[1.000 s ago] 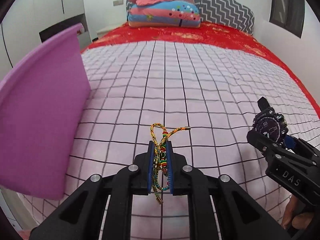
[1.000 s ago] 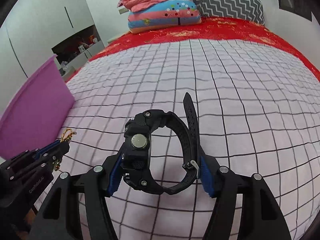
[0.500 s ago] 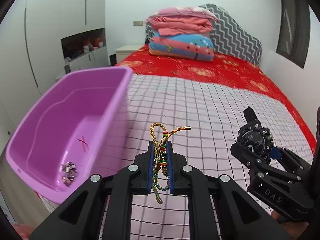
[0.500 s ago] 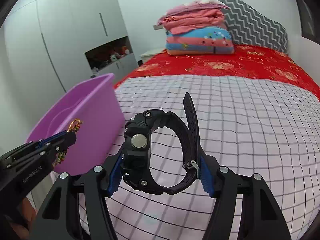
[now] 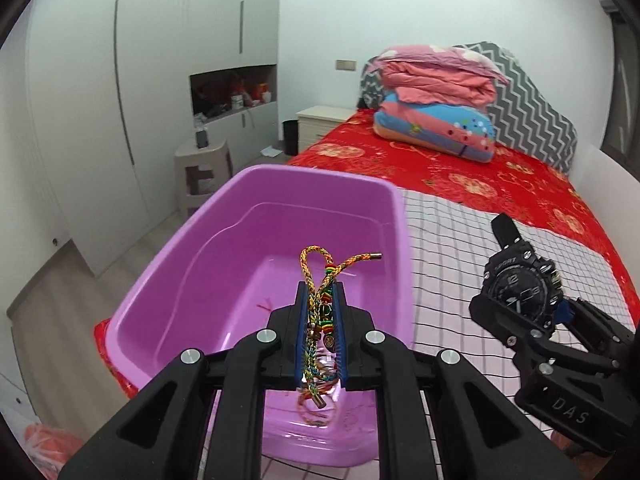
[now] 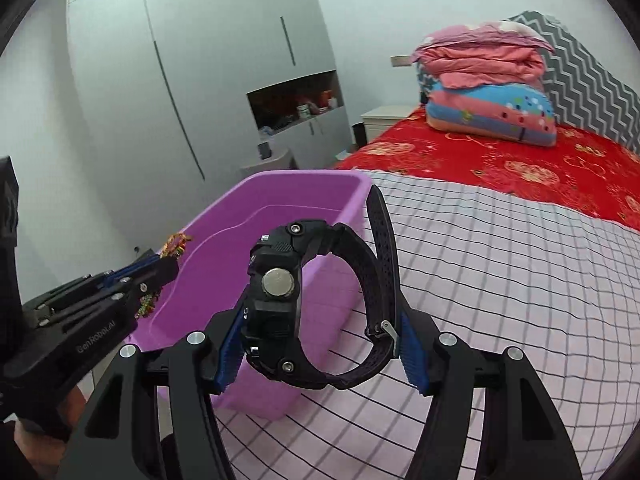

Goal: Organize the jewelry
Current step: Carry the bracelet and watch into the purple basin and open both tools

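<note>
My left gripper (image 5: pixel 320 300) is shut on a multicoloured braided bracelet (image 5: pixel 320 320) and holds it above the inside of a purple plastic tub (image 5: pixel 256 192) at the bed's left edge. My right gripper (image 6: pixel 316 344) is shut on a black sport watch (image 6: pixel 280 284), held in the air to the right of the tub (image 6: pixel 304 178). The watch also shows in the left wrist view (image 5: pixel 516 284), and the bracelet in the right wrist view (image 6: pixel 176 242). A small thing lying in the tub is mostly hidden behind my left fingers.
The tub stands on a bed with a pink checked sheet (image 6: pixel 500 264) over a red cover (image 5: pixel 500 176). Folded quilts (image 5: pixel 436 112) and a zigzag pillow lie at the headboard. White wardrobes (image 6: pixel 200 80), a stool (image 5: pixel 202 172) and a nightstand stand to the left.
Both grippers have risen and swung left with their loads. The left gripper has gone from over the sheet to over the tub's inside; the right has followed to beside the tub.
</note>
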